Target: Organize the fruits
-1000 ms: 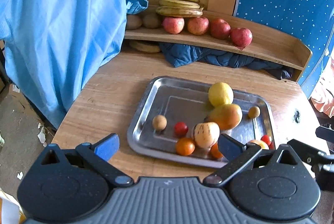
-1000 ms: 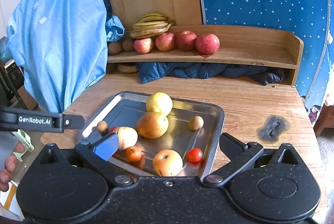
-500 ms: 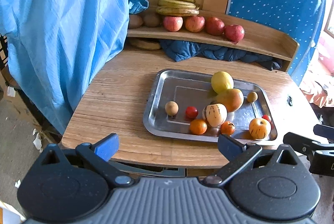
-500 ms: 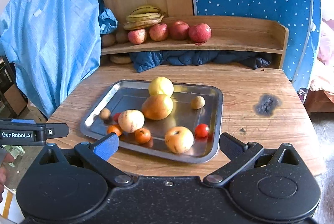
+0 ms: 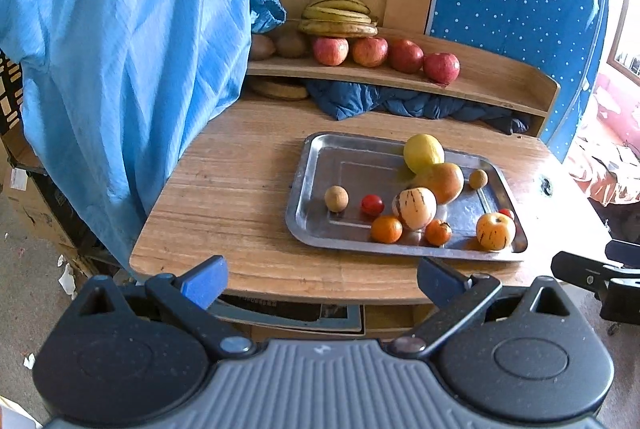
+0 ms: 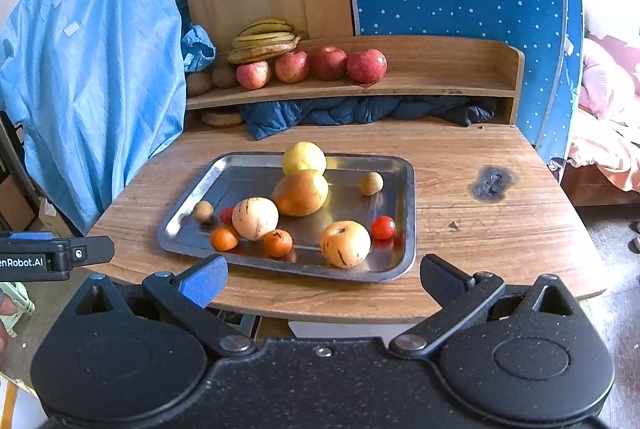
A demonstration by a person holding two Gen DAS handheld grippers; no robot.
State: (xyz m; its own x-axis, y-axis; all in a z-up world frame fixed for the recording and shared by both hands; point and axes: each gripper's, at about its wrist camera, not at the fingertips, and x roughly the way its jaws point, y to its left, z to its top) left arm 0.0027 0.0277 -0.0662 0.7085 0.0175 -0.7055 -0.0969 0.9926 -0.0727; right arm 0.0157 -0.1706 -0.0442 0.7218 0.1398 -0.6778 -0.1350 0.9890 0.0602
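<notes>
A steel tray [image 5: 316, 165] [image 6: 404, 189] sits on the wooden table and holds several fruits: a yellow lemon [image 5: 423, 153] [image 6: 304, 157], an orange mango [image 5: 440, 182] [image 6: 301, 193], two striped melons [image 5: 414, 203] [image 6: 345, 243], small oranges [image 5: 386, 229] [image 6: 277, 243], cherry tomatoes [image 5: 372, 204] [image 6: 383, 227] and brown longans [image 5: 336, 198] [image 6: 371, 183]. My left gripper [image 5: 322, 279] is open and empty, held off the table's near edge. My right gripper [image 6: 323, 279] is open and empty, also short of the near edge.
A raised wooden shelf [image 5: 492, 85] [image 6: 440, 89] at the back holds bananas [image 5: 338, 17] [image 6: 266, 39], red apples [image 5: 404, 55] [image 6: 330, 63] and kiwis [image 5: 290, 45]. Dark blue cloth [image 6: 360, 111] lies under it. A light blue sheet [image 5: 120, 49] hangs at the left. A burn mark [image 6: 492, 181] scars the table.
Both grippers have drawn back from the tray, from over the table to beyond its near edge. Both stay open. The fruits have not moved.
</notes>
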